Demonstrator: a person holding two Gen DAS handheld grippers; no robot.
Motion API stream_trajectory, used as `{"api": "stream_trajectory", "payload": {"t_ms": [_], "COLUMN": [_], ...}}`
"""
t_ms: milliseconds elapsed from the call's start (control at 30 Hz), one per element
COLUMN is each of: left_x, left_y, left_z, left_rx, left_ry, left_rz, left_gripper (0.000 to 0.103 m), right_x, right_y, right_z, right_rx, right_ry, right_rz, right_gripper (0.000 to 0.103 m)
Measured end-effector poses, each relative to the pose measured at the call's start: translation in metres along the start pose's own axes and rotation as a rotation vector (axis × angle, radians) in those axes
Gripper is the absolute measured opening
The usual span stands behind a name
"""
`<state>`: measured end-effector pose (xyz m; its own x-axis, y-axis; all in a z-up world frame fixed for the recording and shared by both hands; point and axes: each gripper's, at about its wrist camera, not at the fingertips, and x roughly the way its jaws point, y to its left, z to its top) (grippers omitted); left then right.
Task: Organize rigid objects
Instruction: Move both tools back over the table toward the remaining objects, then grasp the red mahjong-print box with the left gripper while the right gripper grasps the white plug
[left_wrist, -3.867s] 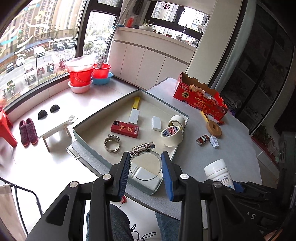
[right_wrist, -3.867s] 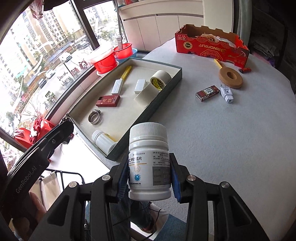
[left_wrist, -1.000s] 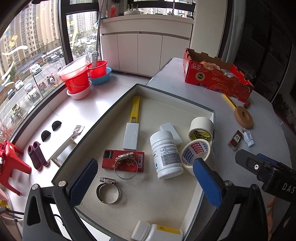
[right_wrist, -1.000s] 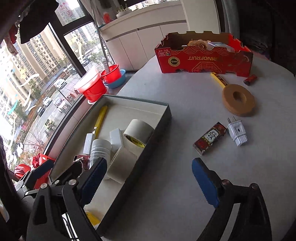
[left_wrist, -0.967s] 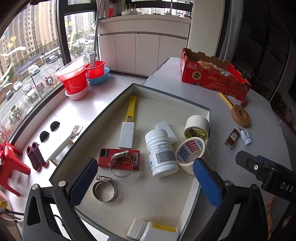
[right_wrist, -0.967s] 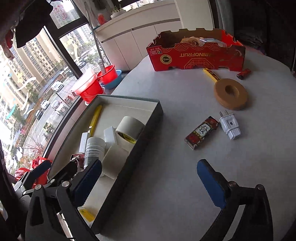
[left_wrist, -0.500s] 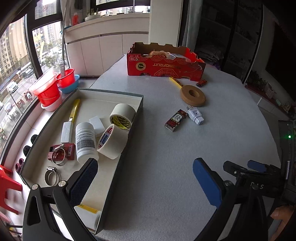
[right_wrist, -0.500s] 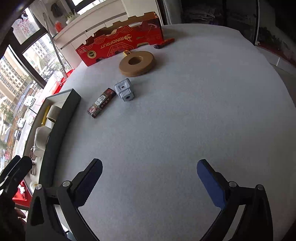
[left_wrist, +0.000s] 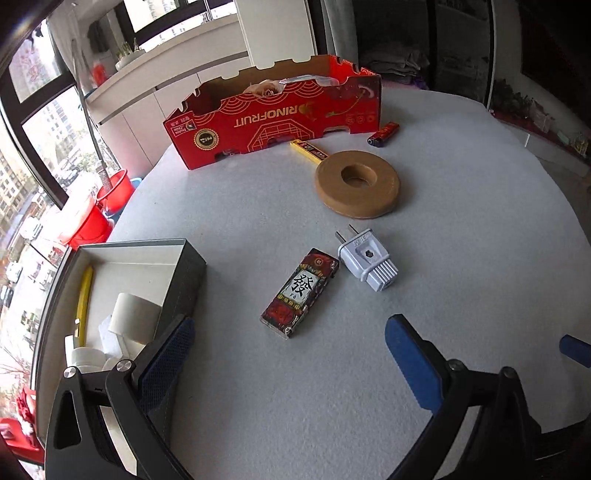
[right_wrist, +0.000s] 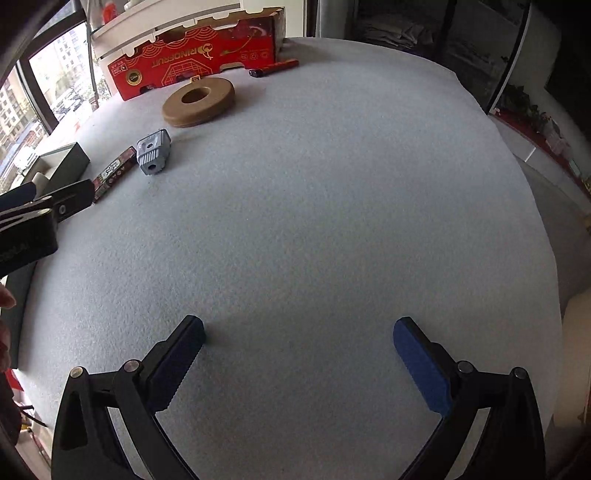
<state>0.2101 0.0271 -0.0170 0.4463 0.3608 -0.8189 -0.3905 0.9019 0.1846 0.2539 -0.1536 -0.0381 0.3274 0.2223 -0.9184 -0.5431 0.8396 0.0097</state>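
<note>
My left gripper (left_wrist: 288, 354) is open and empty, just short of a small red and black box (left_wrist: 300, 292) with a Chinese character on it. A white plug (left_wrist: 366, 263) lies right of that box, a tan tape ring (left_wrist: 357, 184) beyond it. The grey tray (left_wrist: 184, 273) at left holds a tape roll (left_wrist: 135, 316), a yellow knife (left_wrist: 83, 295) and a white bottle cap (left_wrist: 86, 357). My right gripper (right_wrist: 297, 354) is open over bare tabletop; its view has the plug (right_wrist: 153, 150), the box (right_wrist: 114, 172) and the ring (right_wrist: 199, 100) far left.
A red cardboard fruit box (left_wrist: 273, 118) stands at the table's far side, with a yellow cutter (left_wrist: 308, 150) and a red lighter (left_wrist: 384, 133) by it. The round grey table (right_wrist: 332, 221) drops off at right. Red buckets (left_wrist: 110, 192) sit on the floor by the window.
Both grippers swung right, away from the tray. The left one moved close to the small box and plug; the right one came down nearer the tabletop.
</note>
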Motion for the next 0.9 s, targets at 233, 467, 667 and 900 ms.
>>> {"api": "stream_trajectory", "payload": {"t_ms": [233, 467, 667, 900], "left_x": [0.044, 0.038, -0.001, -0.040], "left_y": [0.005, -0.027, -0.035, 0.011], "left_z": [0.017, 0.008, -0.038, -0.084], "left_rx": [-0.047, 0.065, 0.094, -0.181], "left_ry": [0.068, 0.003, -0.007, -0.011], "left_rz": [-0.063, -0.308, -0.466, -0.404], "left_gripper": [0.103, 0.103, 0.103, 0.103], "right_x": [0.005, 0.003, -0.013, 0.019], "right_y": [0.001, -0.012, -0.057, -0.002], "right_z": [0.005, 0.008, 0.033, 0.107], "right_rx": [-0.029, 0.019, 0.221, 0.213], "right_ry": [-0.023, -0.067, -0.148, -0.060], "right_rz": [0.015, 0.011, 0.090, 0.287], "right_gripper": [0.103, 0.103, 0.103, 0.103]}}
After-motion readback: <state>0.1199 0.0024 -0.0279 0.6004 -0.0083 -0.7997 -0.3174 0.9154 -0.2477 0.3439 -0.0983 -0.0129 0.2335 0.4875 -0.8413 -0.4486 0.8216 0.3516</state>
